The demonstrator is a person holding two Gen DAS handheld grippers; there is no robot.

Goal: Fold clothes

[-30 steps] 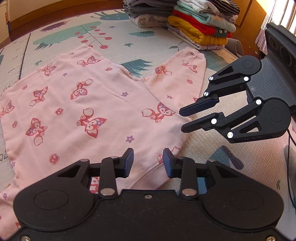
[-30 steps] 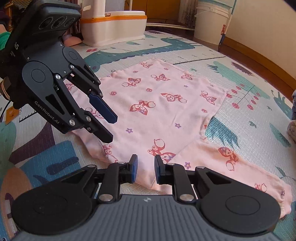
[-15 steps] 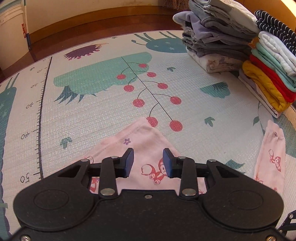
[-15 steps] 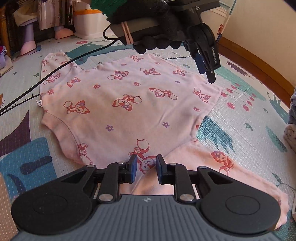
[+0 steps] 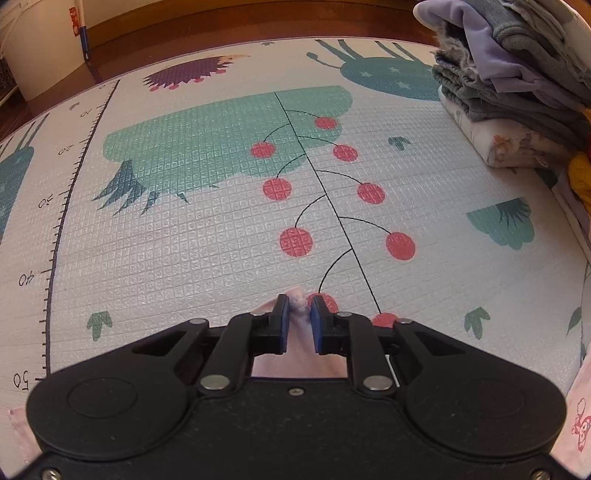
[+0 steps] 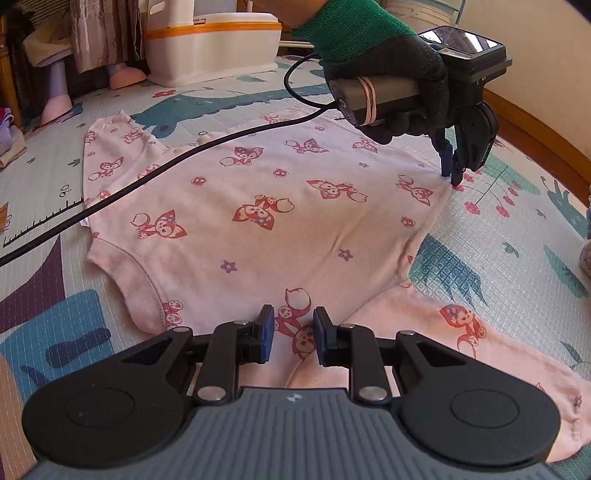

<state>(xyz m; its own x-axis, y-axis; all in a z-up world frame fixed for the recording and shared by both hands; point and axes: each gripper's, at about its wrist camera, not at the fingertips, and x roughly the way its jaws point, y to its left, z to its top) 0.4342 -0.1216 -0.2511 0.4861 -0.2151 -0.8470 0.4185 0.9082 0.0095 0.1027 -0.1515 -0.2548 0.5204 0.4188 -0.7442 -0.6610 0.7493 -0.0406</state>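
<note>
A pink long-sleeved shirt [image 6: 280, 206] with fox prints lies spread flat on the play mat [image 6: 480, 258]. At its far right corner a gloved hand [image 6: 388, 74] holds my left gripper [image 6: 451, 173] pointing down. In the left wrist view a bunched corner of the pink shirt [image 5: 298, 303] sits pinched between the blue pads of the left gripper [image 5: 298, 321]. My right gripper [image 6: 293, 332] stands open just over the shirt's near edge, where a sleeve [image 6: 461, 343] runs off to the right. Nothing is between its fingers.
Stacks of folded clothes [image 5: 517, 92] stand at the mat's right side. A black cable [image 6: 147, 177] trails across the shirt's left part. A white and orange plastic bin [image 6: 210, 48] and a wooden floor strip [image 5: 221, 22] border the mat.
The left gripper travelled from beside the right gripper to the shirt's far corner and closed on it. The right gripper stayed at the near edge and opened slightly wider.
</note>
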